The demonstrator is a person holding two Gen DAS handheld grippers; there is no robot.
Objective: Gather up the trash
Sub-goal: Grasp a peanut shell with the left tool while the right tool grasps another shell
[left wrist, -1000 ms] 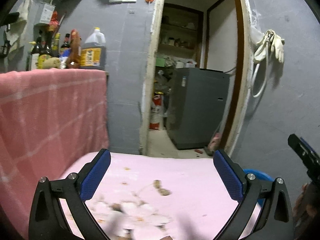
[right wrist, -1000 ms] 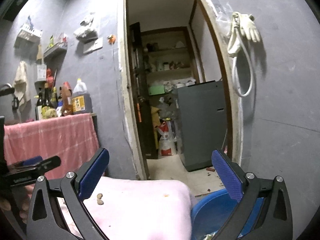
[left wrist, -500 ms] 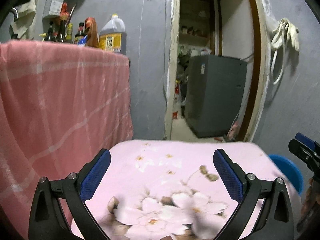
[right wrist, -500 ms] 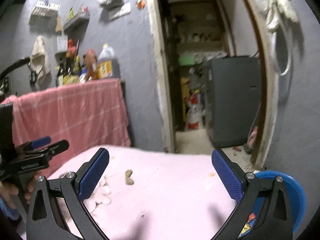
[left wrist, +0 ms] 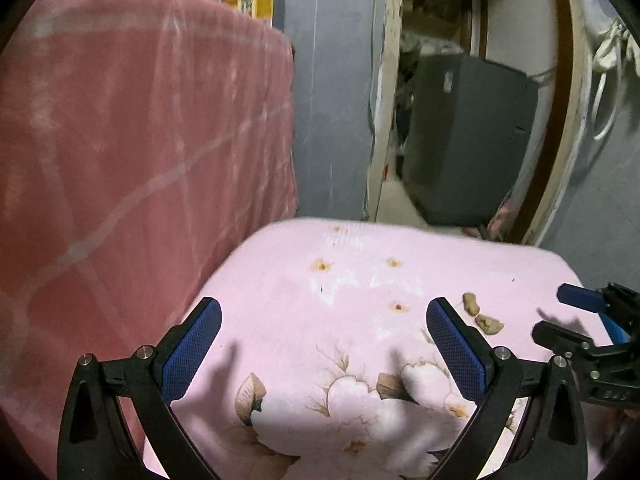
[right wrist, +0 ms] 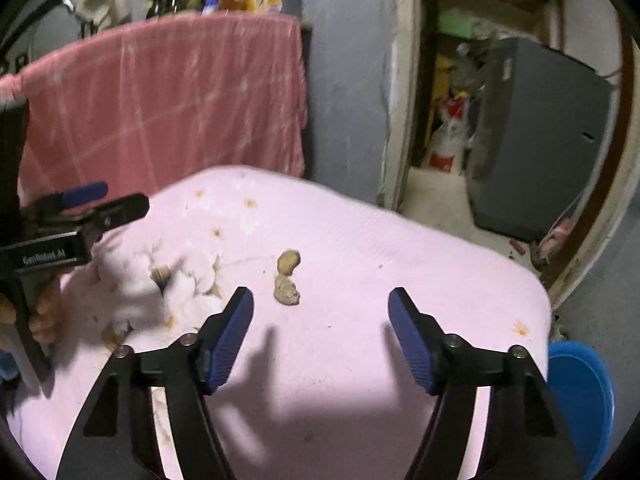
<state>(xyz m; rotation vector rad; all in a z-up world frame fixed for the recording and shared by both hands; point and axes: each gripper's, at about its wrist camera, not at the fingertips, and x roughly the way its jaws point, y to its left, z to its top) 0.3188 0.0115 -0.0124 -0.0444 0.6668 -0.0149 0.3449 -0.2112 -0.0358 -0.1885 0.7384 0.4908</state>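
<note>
The bottles on the shelf behind the pink checked cloth (right wrist: pixel 168 92) are blurred and cut off at the top edge, so their labels cannot be read; the doorway's contents are blurred too, apart from a grey appliance (right wrist: pixel 536 136); the blue bin (right wrist: pixel 580 396) is seen only in part, at the far right of the right wrist view, its inside hidden by the table's edge.

The pink flowered tablecloth (left wrist: pixel 360 280) is crossed by the grippers' shadows; its near part is covered by both tools' black frames.

The two peanut shells (right wrist: pixel 286 278) are found on the cloth, touching end to end — one farther, one nearer — their shared long axis running roughly near to far in the right wrist view; nothing lies between them and the right gripper (right wrist: pixel 320 332), which is held just short of them, slightly to their right; its jaws have just been closing and are seen part open with nothing between them. In the left wrist view the shells (left wrist: pixel 480 316) are seen just right of the left gripper (left wrist: pixel 320 344), whose fingers are spread wide and empty; a hand (right wrist: pixel 40 312) is glimpsed on its handle.
</note>
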